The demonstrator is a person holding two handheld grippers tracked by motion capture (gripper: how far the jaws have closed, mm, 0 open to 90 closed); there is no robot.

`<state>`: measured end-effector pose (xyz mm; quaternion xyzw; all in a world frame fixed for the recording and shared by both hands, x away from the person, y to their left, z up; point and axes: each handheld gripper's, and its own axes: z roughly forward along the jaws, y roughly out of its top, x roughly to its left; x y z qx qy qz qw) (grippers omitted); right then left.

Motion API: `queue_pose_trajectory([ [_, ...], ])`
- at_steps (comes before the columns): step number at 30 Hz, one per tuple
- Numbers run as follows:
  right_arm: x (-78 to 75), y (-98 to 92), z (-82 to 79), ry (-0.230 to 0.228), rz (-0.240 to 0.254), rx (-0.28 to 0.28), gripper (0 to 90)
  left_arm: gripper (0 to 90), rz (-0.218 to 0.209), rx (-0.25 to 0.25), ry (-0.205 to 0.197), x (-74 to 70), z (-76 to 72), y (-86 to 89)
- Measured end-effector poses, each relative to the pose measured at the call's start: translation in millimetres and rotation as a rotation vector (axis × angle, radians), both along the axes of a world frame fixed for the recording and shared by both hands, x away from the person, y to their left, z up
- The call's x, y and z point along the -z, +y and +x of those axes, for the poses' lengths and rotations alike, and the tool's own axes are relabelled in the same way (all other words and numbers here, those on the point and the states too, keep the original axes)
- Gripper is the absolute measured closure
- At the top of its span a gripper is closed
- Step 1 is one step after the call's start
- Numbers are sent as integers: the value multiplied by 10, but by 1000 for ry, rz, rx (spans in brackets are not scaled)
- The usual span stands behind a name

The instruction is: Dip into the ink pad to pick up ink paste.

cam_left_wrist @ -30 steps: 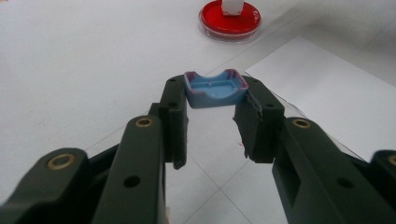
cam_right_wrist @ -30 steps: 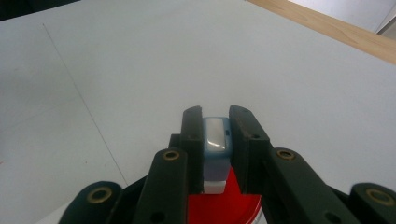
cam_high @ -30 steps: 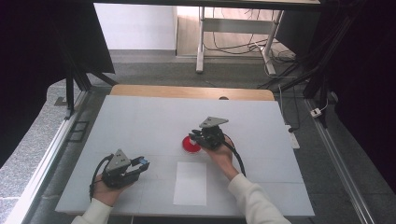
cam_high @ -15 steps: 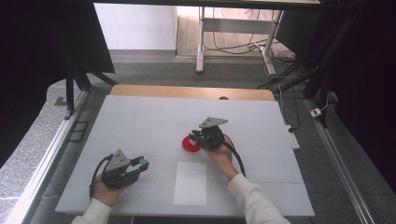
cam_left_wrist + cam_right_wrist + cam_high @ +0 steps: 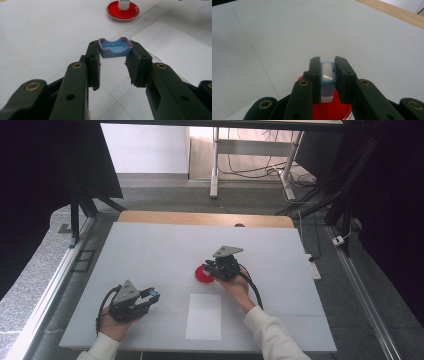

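Observation:
My left gripper (image 5: 150,296) rests at the table's near left, shut on a small blue open-topped cap (image 5: 114,51). The cap spans the gap between the jaw tips of the left gripper (image 5: 115,46). My right gripper (image 5: 207,268) is near the table's middle, its tips over a round red dish (image 5: 202,276). The right gripper (image 5: 327,62) is shut on a small pale blue and white block (image 5: 327,75), held upright just above the red dish (image 5: 342,111). In the left gripper view the red dish (image 5: 117,13) lies ahead with the block (image 5: 123,3) standing over it.
A white paper sheet (image 5: 204,316) lies on the white tabletop (image 5: 150,245) near the front edge, between my hands, and shows in the left gripper view as the paper sheet (image 5: 175,50). A wooden strip (image 5: 200,218) borders the far edge. Dark frames flank the table.

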<state>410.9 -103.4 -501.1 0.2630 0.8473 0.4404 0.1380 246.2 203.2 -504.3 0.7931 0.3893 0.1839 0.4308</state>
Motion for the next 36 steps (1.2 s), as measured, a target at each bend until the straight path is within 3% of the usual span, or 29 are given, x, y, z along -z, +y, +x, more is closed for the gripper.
queue_pose_trajectory([
  [18, 6, 15, -23, -13, -14, 2, 760, 643, 2, 0, 0, 1, 0, -2],
  [36, -84, 5, -56, -32, 10, -1, 759, 643, -2, 0, 1, 3, 7, 5],
])
